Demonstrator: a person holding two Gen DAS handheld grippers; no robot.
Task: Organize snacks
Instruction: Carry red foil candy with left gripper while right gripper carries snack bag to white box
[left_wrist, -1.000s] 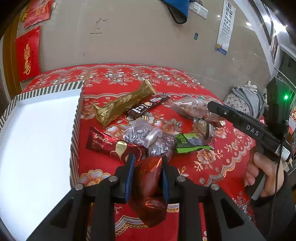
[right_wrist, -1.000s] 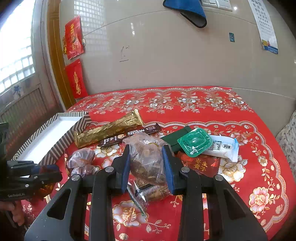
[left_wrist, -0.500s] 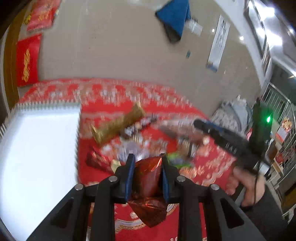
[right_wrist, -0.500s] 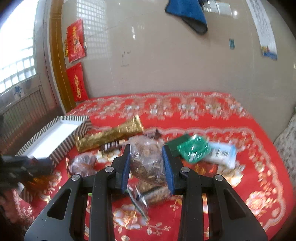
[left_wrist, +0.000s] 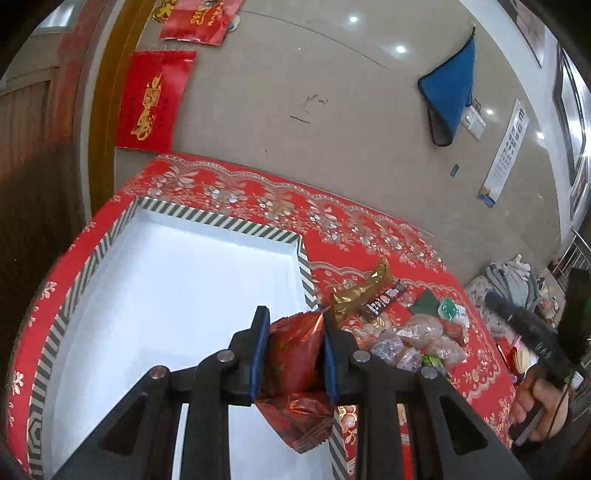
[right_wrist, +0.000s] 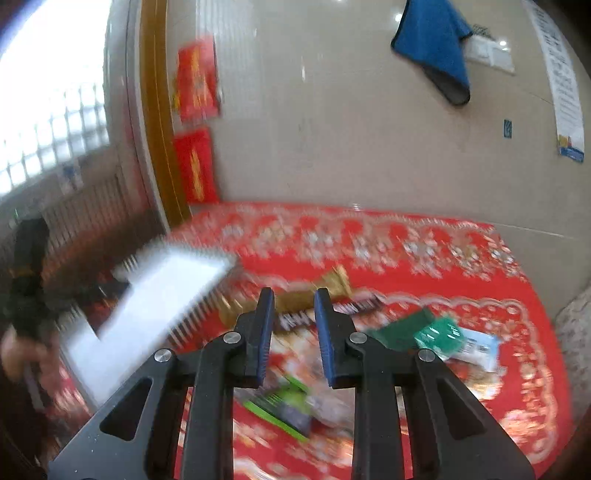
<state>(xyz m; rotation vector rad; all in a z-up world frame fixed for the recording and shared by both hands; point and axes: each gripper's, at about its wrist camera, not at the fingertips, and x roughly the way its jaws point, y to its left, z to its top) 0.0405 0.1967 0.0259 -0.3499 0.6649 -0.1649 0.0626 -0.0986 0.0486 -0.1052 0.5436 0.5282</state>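
1. Red foil packet (left_wrist: 295, 363) is pinched between the blue pads of the left gripper (left_wrist: 293, 350). Its crimped lower end hangs free below the jaws, so the hold is on the upper body of the packet only.
2. The packet hangs over the right-hand rim of the white tray (left_wrist: 173, 280), above the striped border. Judged: this is a carry position for dropping the packet inside.
3. The tray interior shows no snacks; sorting looks barely begun.
4. Right gripper (right_wrist: 293, 334): jaws closing with nothing seen between them. View is motion-blurred.
5. Remaining snacks lie loose on the red tablecloth (left_wrist: 369, 236) right of the tray: gold bar (left_wrist: 360, 293), dark bar (left_wrist: 382, 301), clear bags (left_wrist: 413, 339).
6. Risk, judged: slippery foil could slide before release.
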